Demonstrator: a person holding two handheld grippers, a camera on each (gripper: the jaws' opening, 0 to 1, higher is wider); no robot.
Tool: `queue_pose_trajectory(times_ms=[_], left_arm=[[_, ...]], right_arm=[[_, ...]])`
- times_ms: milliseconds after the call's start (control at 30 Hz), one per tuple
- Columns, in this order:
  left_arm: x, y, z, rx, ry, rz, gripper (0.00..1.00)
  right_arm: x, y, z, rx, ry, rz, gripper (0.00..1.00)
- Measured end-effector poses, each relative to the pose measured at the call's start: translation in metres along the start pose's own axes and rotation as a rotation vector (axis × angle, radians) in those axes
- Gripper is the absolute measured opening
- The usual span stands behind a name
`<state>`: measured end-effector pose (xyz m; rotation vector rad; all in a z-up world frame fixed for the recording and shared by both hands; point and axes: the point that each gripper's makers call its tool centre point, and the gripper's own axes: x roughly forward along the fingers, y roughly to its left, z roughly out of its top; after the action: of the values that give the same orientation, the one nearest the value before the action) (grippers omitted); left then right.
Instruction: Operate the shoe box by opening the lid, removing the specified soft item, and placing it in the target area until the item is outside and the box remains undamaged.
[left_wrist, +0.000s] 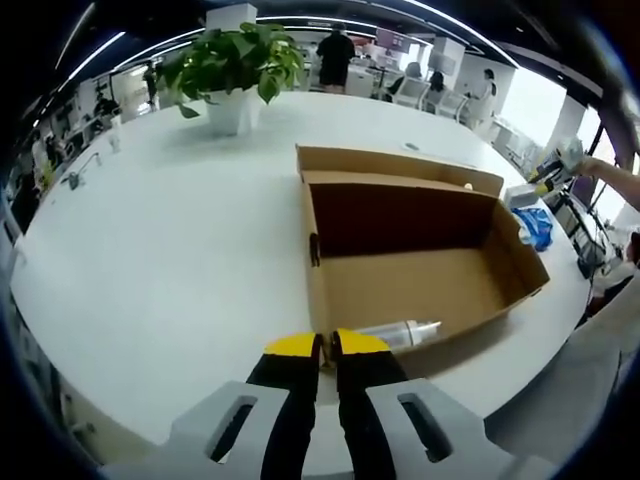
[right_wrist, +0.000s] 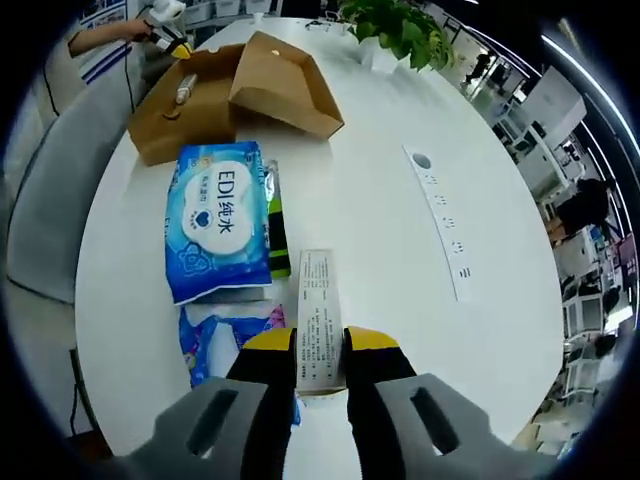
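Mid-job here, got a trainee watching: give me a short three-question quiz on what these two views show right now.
1. True or false: the cardboard box is open.
2. What lies inside the box? A) spray bottle B) shoe C) plant
3. What does the right gripper hold between its jaws?

Key: 1 true. 2 A. 3 a narrow white printed carton, beside the blue wipes pack.

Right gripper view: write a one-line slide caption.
Right gripper shut on a white carton beside blue wipes packs, open shoe box beyond.
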<state>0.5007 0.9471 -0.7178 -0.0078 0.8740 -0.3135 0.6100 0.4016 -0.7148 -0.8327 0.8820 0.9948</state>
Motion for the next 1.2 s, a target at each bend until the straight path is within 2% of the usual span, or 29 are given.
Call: queue_pose_trajectory(times_ms=[100,167,467,700,933,1200], left_arm=[[0.000,0.000,0.000,0.002,-0.001,0.000,0.03],[0.000,0.000,0.000,0.003,-0.001,-0.001,0.03],[0.000,0.001,0.001,0.011,-0.001,-0.003,0.03],[0.000,0.001,0.001,0.021,0.001,-0.004,0.03],[0.000,0.000,0.001,0.022,0.001,-0.002,0.03],[0.000,0.000,0.001,0.034,0.001,-0.002,0.03]], right_arm=[[0.001,0.000,-0.007,-0.008,0.023,0.009,0.16],[0.002,0.001,-0.017,-0.046,0.068,0.016,0.16],[0.008,0.000,-0.034,-0.072,0.122,0.023,0.16],[0.013,-0.001,-0.052,-0.116,0.193,0.019,0.16],[0.016,-0.001,-0.065,-0.116,0.226,0.015,0.16],[0.017,-0.006,-0.065,-0.119,0.227,-0.009,0.17]])
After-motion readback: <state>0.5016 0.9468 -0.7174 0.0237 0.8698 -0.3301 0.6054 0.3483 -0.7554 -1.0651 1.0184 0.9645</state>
